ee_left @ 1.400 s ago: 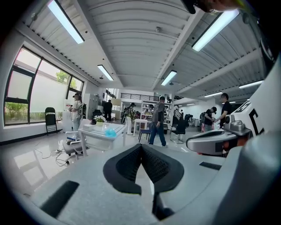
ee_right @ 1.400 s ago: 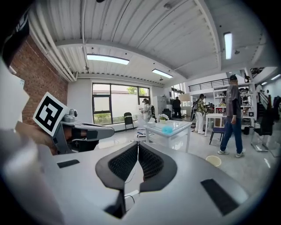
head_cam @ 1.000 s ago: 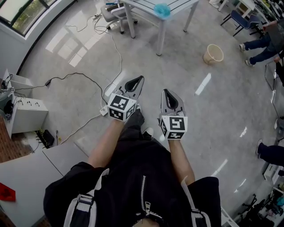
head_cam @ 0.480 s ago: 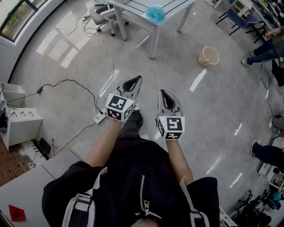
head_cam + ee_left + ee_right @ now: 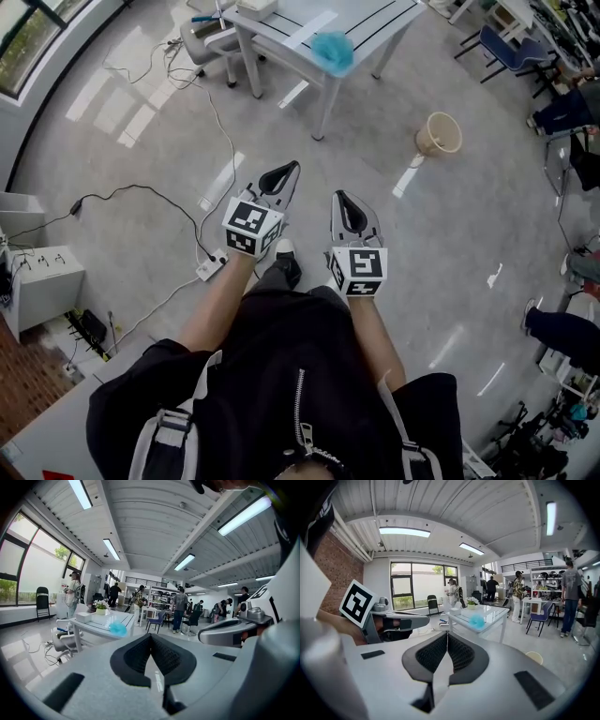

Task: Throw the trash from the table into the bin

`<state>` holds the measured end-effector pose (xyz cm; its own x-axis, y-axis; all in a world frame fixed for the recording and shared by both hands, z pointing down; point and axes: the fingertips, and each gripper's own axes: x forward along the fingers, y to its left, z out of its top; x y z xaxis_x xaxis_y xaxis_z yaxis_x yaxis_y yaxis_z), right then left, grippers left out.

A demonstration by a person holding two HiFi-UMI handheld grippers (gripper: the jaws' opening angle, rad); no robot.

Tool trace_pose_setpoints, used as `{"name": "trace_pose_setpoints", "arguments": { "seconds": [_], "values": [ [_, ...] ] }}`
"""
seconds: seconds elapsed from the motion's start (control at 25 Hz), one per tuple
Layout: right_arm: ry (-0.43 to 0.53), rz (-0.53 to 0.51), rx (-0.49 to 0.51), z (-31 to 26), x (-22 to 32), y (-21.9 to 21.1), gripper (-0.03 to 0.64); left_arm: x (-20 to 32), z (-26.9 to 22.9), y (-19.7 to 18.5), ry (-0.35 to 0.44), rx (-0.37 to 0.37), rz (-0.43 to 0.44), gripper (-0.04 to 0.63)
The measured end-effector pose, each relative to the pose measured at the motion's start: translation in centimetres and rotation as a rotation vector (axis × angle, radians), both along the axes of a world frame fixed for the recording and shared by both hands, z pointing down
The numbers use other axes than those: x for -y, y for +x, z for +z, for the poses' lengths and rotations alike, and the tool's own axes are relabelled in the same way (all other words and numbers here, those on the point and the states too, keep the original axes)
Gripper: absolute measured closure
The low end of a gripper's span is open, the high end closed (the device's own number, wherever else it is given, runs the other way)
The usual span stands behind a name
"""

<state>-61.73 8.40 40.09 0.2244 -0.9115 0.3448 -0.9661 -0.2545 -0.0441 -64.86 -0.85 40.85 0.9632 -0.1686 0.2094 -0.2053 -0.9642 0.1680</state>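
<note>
Head view: left gripper (image 5: 289,171) and right gripper (image 5: 343,202) sit mid-frame, both with jaws pressed together on nothing, well short of the table (image 5: 375,19). Teal trash (image 5: 332,49) lies on the table's near edge at top centre, and the bin (image 5: 439,134) stands on the floor, upper right. Looks like zero progress: pick-up, carry and drop are all left.

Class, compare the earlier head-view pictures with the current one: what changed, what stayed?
The person has walked towards the table: it, the blue trash on it and the bin on the floor sit lower and nearer in the head view. Nothing was grasped or released. The left gripper and right gripper stay shut, empty, side by side.
</note>
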Motion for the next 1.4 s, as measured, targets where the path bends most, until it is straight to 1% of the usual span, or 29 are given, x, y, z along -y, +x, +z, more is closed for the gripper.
{"name": "trace_pose_setpoints", "arguments": {
  "seconds": [0.08, 0.24, 0.44, 0.72, 0.92, 1.2, 1.4],
  "values": [
    [-0.006, 0.006, -0.007, 0.2, 1.3, 0.4, 0.606, 1.4, 0.1, 0.5, 0.0, -0.001, 0.009, 0.591],
    [-0.036, -0.003, -0.058, 0.4, 2.6, 1.0, 0.606, 2.9, 0.3, 1.5, -0.011, 0.0, 0.019, 0.591],
    [-0.043, 0.009, -0.053, 0.6, 4.0, 3.0, 0.606, 4.0, 1.0, 3.7, -0.03, 0.012, 0.034, 0.591],
    [-0.045, -0.008, -0.023, 1.9, 6.9, 6.5, 0.606, 6.1, 2.3, 7.4, -0.044, 0.03, 0.028, 0.591],
    [-0.035, -0.035, -0.008, 2.4, 10.3, 10.3, 0.606, 8.8, 2.8, 11.1, -0.036, 0.046, 0.016, 0.591],
    [-0.013, -0.1, 0.006, 1.3, 15.0, 17.1, 0.606, 13.1, 1.9, 17.4, -0.02, 0.059, -0.044, 0.591],
    [-0.009, -0.155, 0.014, 0.8, 17.5, 21.6, 0.606, 15.1, 1.5, 21.7, -0.01, 0.085, -0.078, 0.591]
  ]
}}
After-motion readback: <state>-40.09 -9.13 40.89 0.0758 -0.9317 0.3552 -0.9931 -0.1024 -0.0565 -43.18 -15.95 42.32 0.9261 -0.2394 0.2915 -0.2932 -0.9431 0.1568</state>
